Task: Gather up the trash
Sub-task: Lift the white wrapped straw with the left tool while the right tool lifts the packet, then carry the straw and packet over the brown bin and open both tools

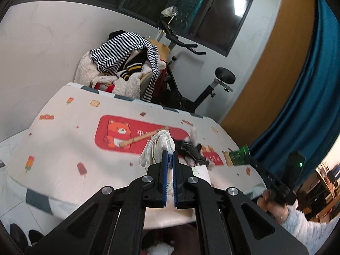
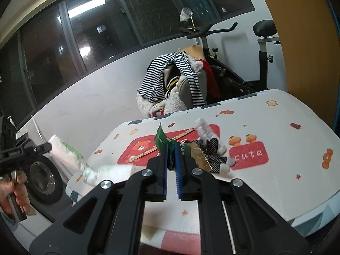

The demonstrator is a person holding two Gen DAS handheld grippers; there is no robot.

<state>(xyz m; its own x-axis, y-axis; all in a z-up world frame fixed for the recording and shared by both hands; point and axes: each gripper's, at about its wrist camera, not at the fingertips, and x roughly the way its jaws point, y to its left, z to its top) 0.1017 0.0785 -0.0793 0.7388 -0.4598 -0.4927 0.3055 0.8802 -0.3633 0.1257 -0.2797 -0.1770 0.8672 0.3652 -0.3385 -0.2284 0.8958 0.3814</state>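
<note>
Trash in both grippers at once: the left gripper (image 1: pixel 169 153) is clamped tight on a crumpled white plastic bag (image 1: pixel 158 146), which bunches up above the blue pads and hangs over the worktop (image 1: pixel 63 144) with its cartoon-print cloth. From the right wrist view the same white bag (image 2: pixel 70 155) streams out blurred at the left, beside the person's hand (image 2: pixel 16 191) on the handle. The right gripper (image 2: pixel 172 148) is closed on a green wrapper (image 2: pixel 162 139), its top corner poking up above the fingertips; a brown-and-gold torn packet (image 2: pixel 198 155) sits just beside it, and I cannot tell whether that piece is pinched too. In the left wrist view the green wrapper (image 1: pixel 239 154) shows at the tip of the right gripper, lifted off the cloth. On the worktop lie a black-and-white glove (image 2: pixel 212 150) and a wooden ruler (image 1: pixel 144 138) across the red bear patch (image 1: pixel 127 133). Behind the worktop, a chair heaped with striped clothes (image 1: pixel 125 57) and an exercise bike (image 1: pixel 191 74)
</note>
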